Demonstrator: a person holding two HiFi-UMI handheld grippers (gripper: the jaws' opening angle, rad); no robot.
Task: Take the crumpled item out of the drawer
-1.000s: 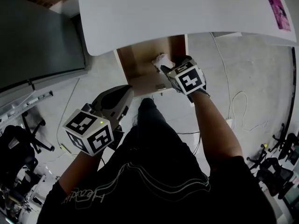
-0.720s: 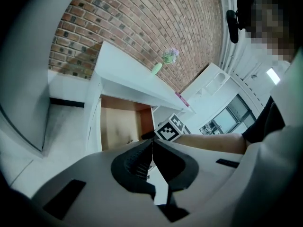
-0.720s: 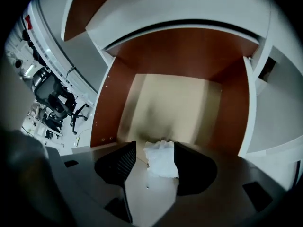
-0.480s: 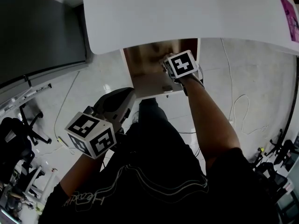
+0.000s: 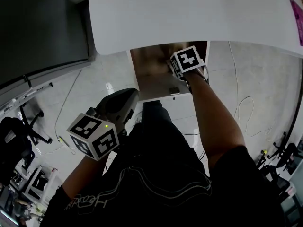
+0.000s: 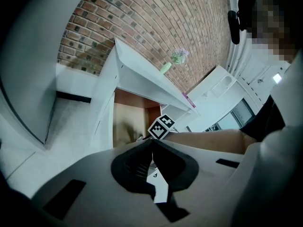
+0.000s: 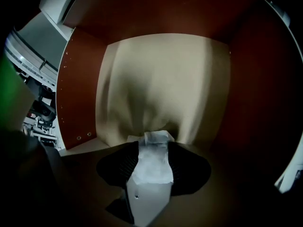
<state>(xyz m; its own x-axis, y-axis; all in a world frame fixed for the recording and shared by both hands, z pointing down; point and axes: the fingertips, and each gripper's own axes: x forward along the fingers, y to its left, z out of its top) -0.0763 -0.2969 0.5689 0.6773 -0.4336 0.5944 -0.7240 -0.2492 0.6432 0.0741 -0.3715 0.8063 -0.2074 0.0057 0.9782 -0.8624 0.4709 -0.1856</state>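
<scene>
While closing the spread right gripper (image 7: 152,144) round the seemingly soft, featherlight paper wad (image 7: 154,162) in the drawer (image 7: 156,79), aiming mid-bulge, gently.

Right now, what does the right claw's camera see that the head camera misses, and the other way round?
Only the right gripper view: a crumpled white item between the jaws of the right claw; they have just been closing. Only the head view: the left claw, the person's right arm, the white tabletop. Both: the open drawer and the right claw.
</scene>
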